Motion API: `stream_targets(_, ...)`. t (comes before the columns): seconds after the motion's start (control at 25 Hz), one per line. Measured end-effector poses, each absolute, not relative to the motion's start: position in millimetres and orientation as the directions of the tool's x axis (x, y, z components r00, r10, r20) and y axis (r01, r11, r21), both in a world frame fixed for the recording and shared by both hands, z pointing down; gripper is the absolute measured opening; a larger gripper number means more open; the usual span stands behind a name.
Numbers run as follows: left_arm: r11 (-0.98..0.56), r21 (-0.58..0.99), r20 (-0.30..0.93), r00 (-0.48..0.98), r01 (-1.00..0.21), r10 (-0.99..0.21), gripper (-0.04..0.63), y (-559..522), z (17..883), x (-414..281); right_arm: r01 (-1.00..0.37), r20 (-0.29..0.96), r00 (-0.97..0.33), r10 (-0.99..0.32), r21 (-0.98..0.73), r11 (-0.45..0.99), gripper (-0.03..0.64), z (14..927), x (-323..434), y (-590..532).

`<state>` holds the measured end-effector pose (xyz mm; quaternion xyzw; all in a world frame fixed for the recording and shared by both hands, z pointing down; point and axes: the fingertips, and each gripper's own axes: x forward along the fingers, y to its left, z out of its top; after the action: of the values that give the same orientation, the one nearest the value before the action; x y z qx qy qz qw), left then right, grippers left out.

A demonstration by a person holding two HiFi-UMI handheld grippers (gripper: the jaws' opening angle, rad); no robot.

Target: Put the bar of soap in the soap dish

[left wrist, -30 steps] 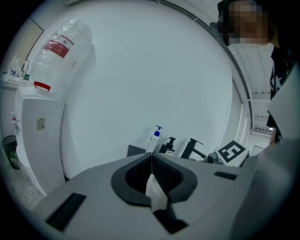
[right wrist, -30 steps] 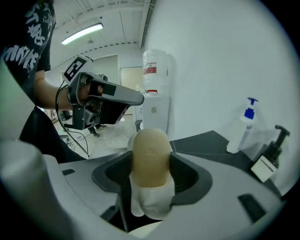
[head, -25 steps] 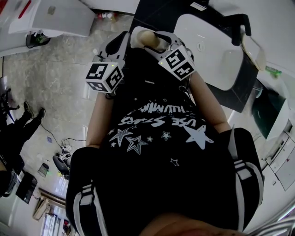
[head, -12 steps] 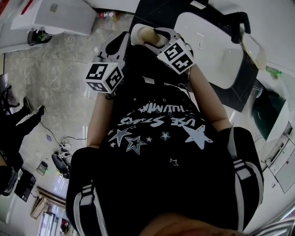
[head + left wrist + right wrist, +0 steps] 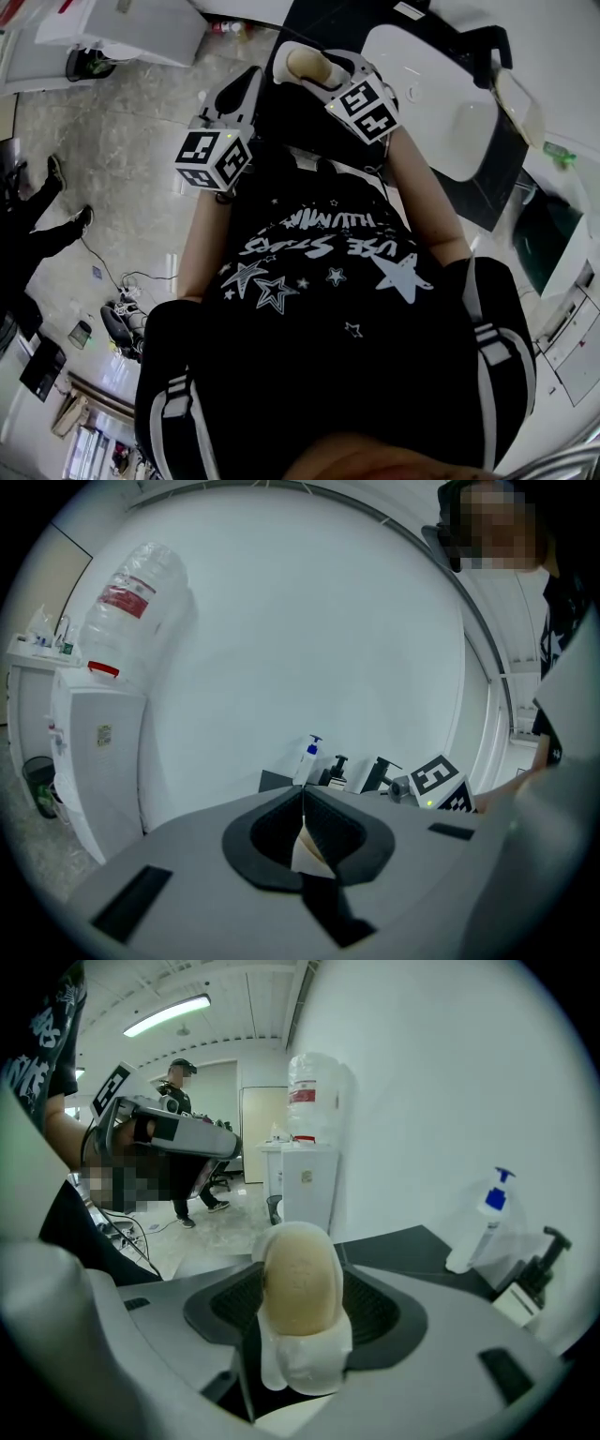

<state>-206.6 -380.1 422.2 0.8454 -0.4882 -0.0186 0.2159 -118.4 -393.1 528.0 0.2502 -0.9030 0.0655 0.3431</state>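
Note:
A beige bar of soap (image 5: 300, 1283) stands upright between the pads of my right gripper (image 5: 317, 73), which is shut on it; a white wrap clings to its lower part. In the head view the soap (image 5: 302, 62) is held in front of the person's chest, near the white sink (image 5: 441, 103). My left gripper (image 5: 302, 797) is beside it at chest height, jaws shut with nothing held. A pale shallow thing (image 5: 516, 97) lies at the sink's far rim; I cannot tell if it is the soap dish.
A blue-capped pump bottle (image 5: 483, 1232) and dark dispensers (image 5: 534, 1274) stand on the dark counter (image 5: 412, 1246) against the white wall. A white water dispenser (image 5: 98, 752) with a big bottle (image 5: 131, 592) stands on the floor. Another person (image 5: 183, 1152) stands across the room.
The right gripper with the soap has risen a little, away from the chest. The left gripper has hardly moved.

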Motion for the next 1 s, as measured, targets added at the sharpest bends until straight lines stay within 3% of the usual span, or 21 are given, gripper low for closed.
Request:
stream_targets(0.32, -0.436, 0.361, 0.163, 0.516, -0.824, -0.841, 0.012, -363, 404, -196, -0.544, 0.563, -0.675, -0.478, 0.059, 0.837, 0.262, 495, -105, -387)
stream_targets(1.0, -0.35, 0.303, 0.129, 0.402, -0.886, -0.906, 0.012, -264, 383, -142, -0.437, 0.463, -0.788, -0.406, 0.044, 0.899, 0.262, 460, -43, -298)
